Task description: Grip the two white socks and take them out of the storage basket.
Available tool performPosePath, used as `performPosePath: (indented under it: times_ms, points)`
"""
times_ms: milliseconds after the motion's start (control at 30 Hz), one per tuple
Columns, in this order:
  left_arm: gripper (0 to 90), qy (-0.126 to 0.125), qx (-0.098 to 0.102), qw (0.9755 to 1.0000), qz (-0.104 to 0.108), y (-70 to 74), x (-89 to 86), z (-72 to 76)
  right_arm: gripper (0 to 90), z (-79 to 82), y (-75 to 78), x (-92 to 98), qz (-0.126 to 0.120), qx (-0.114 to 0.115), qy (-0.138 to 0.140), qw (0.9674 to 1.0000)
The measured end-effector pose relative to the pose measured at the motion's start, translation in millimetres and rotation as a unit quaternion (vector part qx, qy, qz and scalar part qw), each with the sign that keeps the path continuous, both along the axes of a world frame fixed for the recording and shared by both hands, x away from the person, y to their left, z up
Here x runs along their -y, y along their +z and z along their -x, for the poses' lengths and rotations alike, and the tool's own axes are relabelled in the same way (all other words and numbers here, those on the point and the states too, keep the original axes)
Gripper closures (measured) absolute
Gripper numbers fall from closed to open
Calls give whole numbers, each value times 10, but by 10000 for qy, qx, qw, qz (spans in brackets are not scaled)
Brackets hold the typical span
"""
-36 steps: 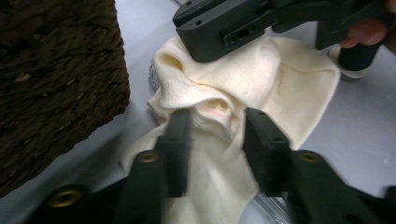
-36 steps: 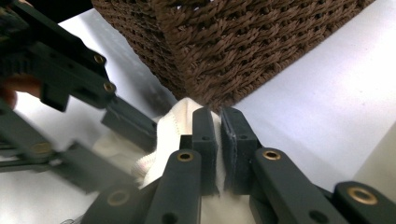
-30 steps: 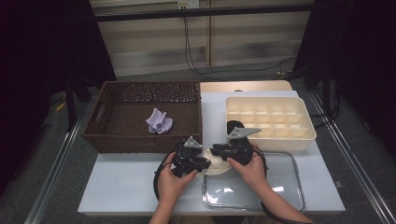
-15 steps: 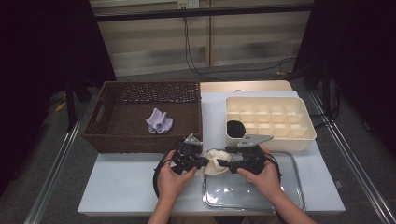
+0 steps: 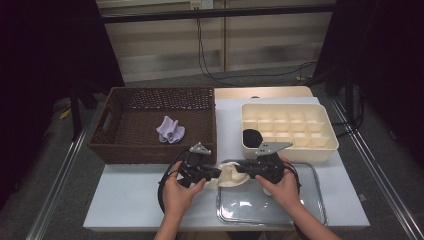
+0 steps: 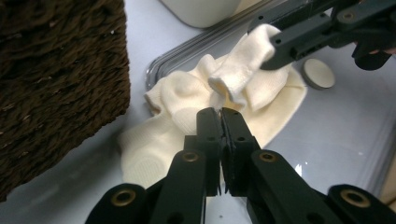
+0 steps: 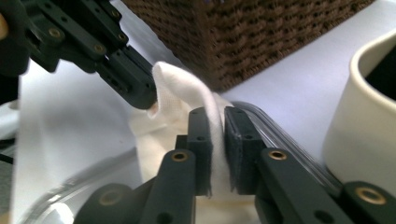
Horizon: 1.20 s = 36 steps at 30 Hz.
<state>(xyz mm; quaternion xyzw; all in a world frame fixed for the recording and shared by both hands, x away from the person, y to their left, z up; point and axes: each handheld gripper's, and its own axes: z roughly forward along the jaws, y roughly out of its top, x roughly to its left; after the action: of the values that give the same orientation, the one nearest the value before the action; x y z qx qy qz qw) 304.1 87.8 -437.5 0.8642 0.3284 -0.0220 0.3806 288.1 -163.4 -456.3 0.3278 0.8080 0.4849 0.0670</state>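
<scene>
1. Jaws: left gripper [image 5: 212, 172] is clamped on the cream sock [image 5: 229, 176]; right gripper [image 5: 241, 170] has just closed on its other end.
2. Sock spans the tray's [image 5: 310, 172] 10 o'clock corner, near the table's [image 5: 125, 200] 6 o'clock edge.
3. Basket [image 5: 120, 150], at 10 o'clock: one purple cloth [image 5: 170, 130].
4. Divided box [image 5: 325, 145], at 2 o'clock: a black item [image 5: 252, 136] in its 7 o'clock cell.

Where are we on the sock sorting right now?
Done: one dark rolled item sits in a compartment of the cream divided plastic box. In hand: the left gripper and right gripper both pinch the cream-white sock at the clear tray's edge, the right jaws having just closed. Left: the lavender sock in the brown wicker basket.
</scene>
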Motion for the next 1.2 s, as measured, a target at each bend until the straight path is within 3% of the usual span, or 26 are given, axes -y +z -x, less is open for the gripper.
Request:
performPosePath:
  times_ms: [233, 333, 433, 500, 600, 767, 1067, 1200]
  points:
    - [870, 74, -77, 9999, 29, 39, -135, 68, 859, 12, 93, -78, -323, -367, 218, 9986]
    - [869, 140, -185, 9997, 79, 10, -214, 64, 858, -17, 67, -121, -397, -591, 242, 9972]
    - [856, 261, -166, 9995, 115, -47, -265, 38, 831, -95, -12, -146, -489, -751, 159, 9958]
    - [766, 360, -154, 9990, 208, -69, -287, 23, 792, -183, -87, -160, -431, -726, -17, 9964]
    - [724, 391, -61, 9989, 267, -83, -294, 11, 773, -231, -117, -163, -397, -682, -131, 9968]
    - [589, 379, -99, 9984, 407, -129, -304, -11, 796, -286, -145, -166, -287, -627, -284, 9972]
    - [521, 345, -2, 9987, 364, -147, -276, -1, 830, -315, -174, -177, -227, -625, -386, 9970]
    - [640, 399, 123, 9986, 335, -192, -216, -15, 821, -311, -177, -175, -230, -593, -394, 9972]
